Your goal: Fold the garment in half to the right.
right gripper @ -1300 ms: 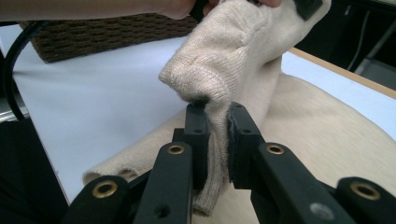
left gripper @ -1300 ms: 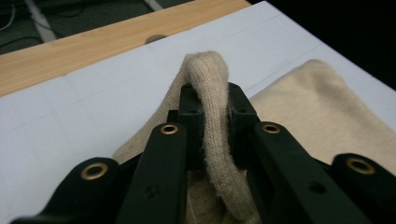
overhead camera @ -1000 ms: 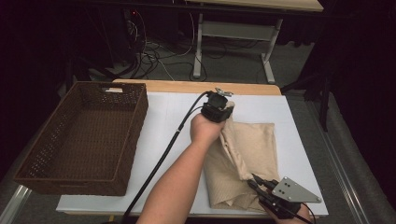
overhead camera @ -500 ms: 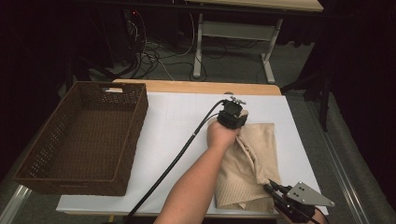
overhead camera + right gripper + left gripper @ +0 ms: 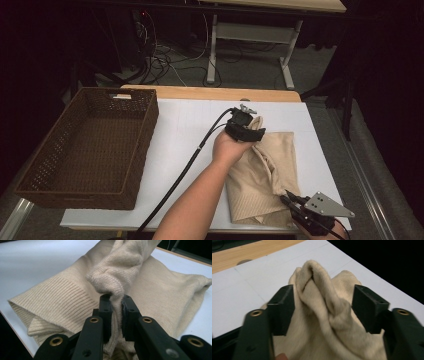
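Note:
A beige knit sweater [image 5: 272, 165] lies folded on the right half of the white table [image 5: 185, 125]. My left gripper [image 5: 248, 133] is over its far left corner. Its jaws have just been opening, and a raised bunch of sweater [image 5: 319, 290] stands loose between them; the jaws of my left gripper [image 5: 323, 305] stand apart, the right one clear of the cloth. My right gripper [image 5: 291, 198] is at the sweater's near edge by the table's front. In the right gripper view my right gripper [image 5: 116, 305] is shut on a pinched fold of the sweater [image 5: 155, 280].
A dark brown wicker basket [image 5: 145, 145] with nothing in it stands on the left of the table. A black cable [image 5: 185, 167] trails from the left gripper along the forearm. A wooden strip [image 5: 210, 93] runs along the table's far edge; cables and desk legs are on the floor behind.
My left gripper carried the sweater's fold to the right and a little nearer, then opened its jaws around it. The right gripper has stayed shut on the sweater's near edge.

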A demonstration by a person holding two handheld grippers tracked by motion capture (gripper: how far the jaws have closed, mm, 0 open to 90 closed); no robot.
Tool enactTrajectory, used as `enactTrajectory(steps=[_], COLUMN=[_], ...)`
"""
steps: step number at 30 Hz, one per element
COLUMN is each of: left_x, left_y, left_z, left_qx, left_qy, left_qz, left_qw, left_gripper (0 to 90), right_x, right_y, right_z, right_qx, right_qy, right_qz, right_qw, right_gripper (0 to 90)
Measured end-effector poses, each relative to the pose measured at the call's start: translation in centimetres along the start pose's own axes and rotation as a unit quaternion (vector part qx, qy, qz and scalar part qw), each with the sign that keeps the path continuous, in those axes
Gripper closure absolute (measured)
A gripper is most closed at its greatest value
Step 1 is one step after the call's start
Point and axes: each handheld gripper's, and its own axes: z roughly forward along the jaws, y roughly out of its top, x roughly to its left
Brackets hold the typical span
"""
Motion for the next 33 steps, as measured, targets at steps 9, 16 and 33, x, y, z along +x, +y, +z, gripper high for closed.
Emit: enactTrajectory(steps=[9,16,33], left_x=[0.9,0.1,-1.2], left_y=[-4.6,-9.2,-10.3], left_z=[-4.7,-5.3,-0.7], left_qx=[-0.031,-0.004,0.010], left_qy=[0.012,-0.009,-0.032], left_qz=[0.038,0.058,0.052], left_qw=[0.9987,0.9982,0.9981], left_gripper=[65.9,76.3,72.1], right_x=[0.1,0.1,0.4], right_y=[0.1,0.0,-1.5], right_z=[0.2,0.1,-1.3], right_qx=[0.008,0.010,0.033], right_qy=[-0.007,-0.013,-0.026], right_qz=[-0.001,-0.002,0.005], right_qw=[0.9999,0.9999,0.9991], right_gripper=[82.0,82.0,81.8])
